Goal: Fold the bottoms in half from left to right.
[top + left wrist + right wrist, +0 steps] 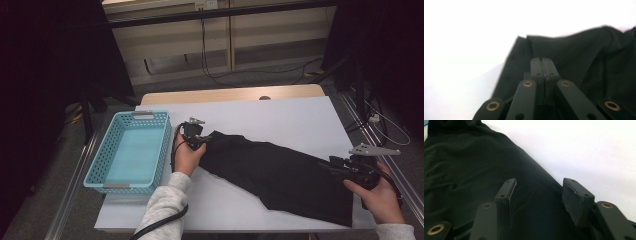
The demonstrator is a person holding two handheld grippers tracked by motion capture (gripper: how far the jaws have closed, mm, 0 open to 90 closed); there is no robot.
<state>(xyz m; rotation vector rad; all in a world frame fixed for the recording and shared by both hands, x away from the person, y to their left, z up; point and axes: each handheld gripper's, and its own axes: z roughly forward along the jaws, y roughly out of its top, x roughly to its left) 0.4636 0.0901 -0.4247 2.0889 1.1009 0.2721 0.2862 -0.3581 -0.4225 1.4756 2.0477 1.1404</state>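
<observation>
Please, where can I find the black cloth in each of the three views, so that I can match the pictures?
High view: the black cloth lies diagonally from centre to lower right.
Left gripper view: it covers the right and centre, behind the jaws.
Right gripper view: it covers the left and centre.
Shared landmark: the white table cover.

High view dim, room beyond the surface (280, 115) nearly black, slightly soft overall. Both tool views blow the white surface out to glare. Black cloth (584, 57) loses fold detail; left tool view hazy, near linkage blurred.
</observation>
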